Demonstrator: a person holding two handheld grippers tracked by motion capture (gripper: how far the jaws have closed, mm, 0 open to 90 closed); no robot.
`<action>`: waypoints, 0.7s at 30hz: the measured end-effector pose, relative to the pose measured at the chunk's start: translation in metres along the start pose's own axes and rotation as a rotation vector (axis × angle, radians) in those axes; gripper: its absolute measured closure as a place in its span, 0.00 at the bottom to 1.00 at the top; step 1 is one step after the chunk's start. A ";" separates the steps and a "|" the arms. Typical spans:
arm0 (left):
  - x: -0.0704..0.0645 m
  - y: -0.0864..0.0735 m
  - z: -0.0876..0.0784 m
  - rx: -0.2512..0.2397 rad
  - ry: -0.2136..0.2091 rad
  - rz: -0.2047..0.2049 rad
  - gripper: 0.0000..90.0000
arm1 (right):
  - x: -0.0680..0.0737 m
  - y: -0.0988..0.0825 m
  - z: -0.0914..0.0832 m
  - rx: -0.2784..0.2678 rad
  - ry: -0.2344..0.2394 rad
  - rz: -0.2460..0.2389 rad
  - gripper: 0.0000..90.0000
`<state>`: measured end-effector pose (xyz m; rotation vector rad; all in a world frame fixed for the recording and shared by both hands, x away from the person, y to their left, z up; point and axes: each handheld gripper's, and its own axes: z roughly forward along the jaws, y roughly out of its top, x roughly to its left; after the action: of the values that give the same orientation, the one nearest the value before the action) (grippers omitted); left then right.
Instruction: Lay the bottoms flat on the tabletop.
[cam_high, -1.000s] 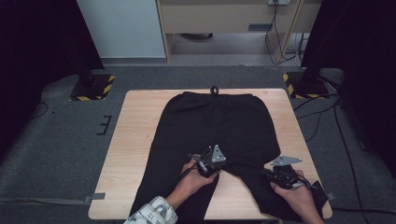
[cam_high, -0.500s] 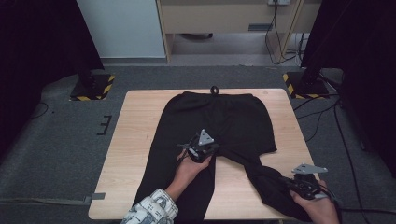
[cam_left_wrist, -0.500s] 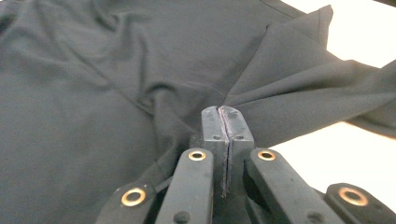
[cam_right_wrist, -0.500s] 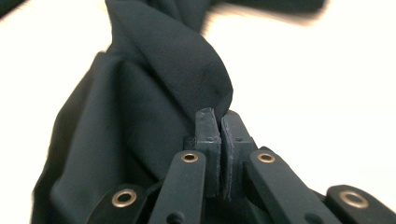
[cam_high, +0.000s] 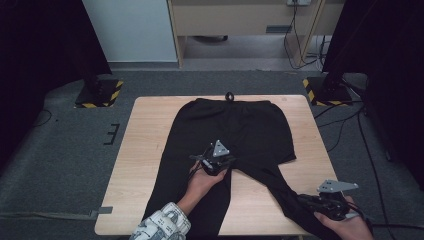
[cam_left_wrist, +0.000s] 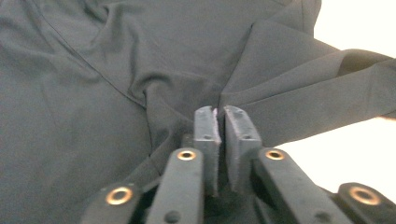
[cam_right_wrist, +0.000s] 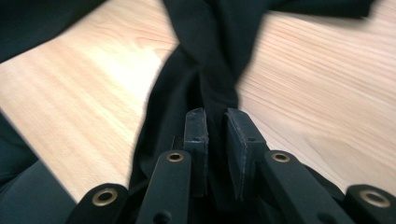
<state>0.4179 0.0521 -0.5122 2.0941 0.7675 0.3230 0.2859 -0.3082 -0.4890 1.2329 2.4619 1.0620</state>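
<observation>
Wooden table, light-grained, on grey floor. Black trousers spread flat across it, waistband at far edge, one leg drawn out toward near right corner. Left gripper at crotch seam, jaws pressed together, no fabric visible between them. Right gripper near right corner, jaws clamped on bunched trouser leg.

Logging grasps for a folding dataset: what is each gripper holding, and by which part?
The right gripper is shut on the black trousers' right leg, near its lower end. The left gripper is shut at the crotch.
</observation>
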 end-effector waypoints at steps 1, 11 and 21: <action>-0.001 0.000 0.001 0.002 0.000 0.006 0.83 | 0.001 0.002 0.002 0.003 0.001 -0.002 0.85; -0.014 0.008 -0.009 -0.042 0.027 0.055 0.61 | -0.015 0.036 0.018 -0.074 -0.024 0.040 0.67; -0.017 0.002 0.004 -0.005 0.010 0.064 0.60 | -0.043 0.060 0.062 -0.060 -0.139 0.095 0.88</action>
<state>0.4074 0.0380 -0.5116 2.1168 0.7056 0.3701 0.3793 -0.2847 -0.4996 1.3677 2.2729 1.0280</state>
